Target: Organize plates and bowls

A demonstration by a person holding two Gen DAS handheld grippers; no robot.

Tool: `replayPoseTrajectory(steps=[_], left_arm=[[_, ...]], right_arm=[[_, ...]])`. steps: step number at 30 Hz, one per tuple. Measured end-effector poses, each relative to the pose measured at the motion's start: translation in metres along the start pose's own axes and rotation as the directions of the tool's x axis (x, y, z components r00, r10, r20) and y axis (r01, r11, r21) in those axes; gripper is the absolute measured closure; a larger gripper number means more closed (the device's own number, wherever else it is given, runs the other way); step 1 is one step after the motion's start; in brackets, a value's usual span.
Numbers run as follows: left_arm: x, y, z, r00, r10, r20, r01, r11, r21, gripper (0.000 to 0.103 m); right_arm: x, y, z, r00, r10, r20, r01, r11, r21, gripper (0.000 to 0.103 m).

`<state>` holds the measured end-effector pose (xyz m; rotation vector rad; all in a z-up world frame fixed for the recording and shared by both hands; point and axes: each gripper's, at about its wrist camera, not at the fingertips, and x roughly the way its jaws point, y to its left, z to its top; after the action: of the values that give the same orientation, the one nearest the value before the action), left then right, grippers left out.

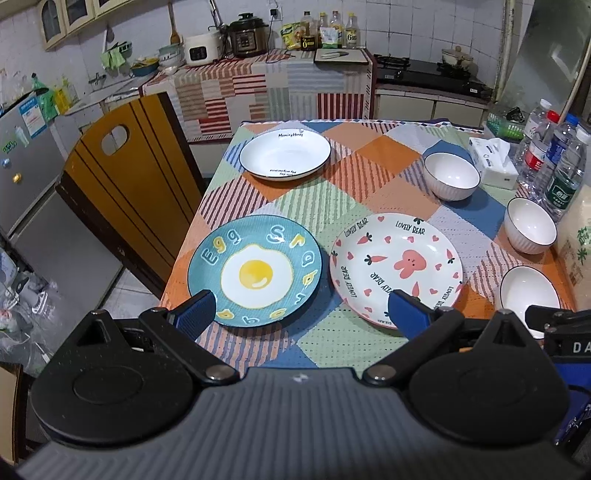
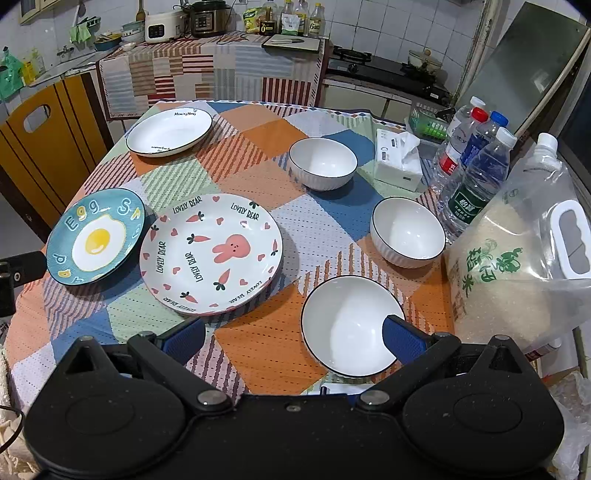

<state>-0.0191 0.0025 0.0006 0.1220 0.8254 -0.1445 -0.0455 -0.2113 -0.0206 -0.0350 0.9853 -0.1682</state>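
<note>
Left wrist view: left hand-held gripper (image 1: 301, 310) wide open, empty, above the near tabletop edge before egg plate (image 1: 255, 271) and bear plate (image 1: 396, 266). Right hand-held gripper (image 2: 293, 338) likewise open, beside nearest bowl (image 2: 351, 325). Nothing stacked; next move requires gripping a rim.

This is looking like a home kitchen; a rice cooker (image 1: 202, 47) and pressure cooker (image 1: 246, 35) are sitting on the counter; a gas stove (image 1: 424, 72) is holding a pot (image 1: 457, 56); sauce bottles (image 1: 330, 31) are standing by tiled walls.
</note>
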Motion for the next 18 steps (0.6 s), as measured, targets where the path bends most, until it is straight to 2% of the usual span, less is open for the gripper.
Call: replayPoseTrajectory(steps=[4, 18], left_arm=[[-0.0014, -0.0031, 0.0005, 1.0, 0.01, 0.004, -0.01, 1.0, 0.02, 0.002], [-0.0005, -0.0019, -0.0015, 0.999, -0.026, -0.031, 0.026, 1.0, 0.013, 0.005]], right_arm=[[0.0, -0.0001, -0.0001, 1.0, 0.0, 0.0, 0.0, 1.0, -0.001, 0.0], [0.001, 0.0001, -0.0005, 1.0, 0.001, -0.002, -0.001, 1.0, -0.001, 0.0]])
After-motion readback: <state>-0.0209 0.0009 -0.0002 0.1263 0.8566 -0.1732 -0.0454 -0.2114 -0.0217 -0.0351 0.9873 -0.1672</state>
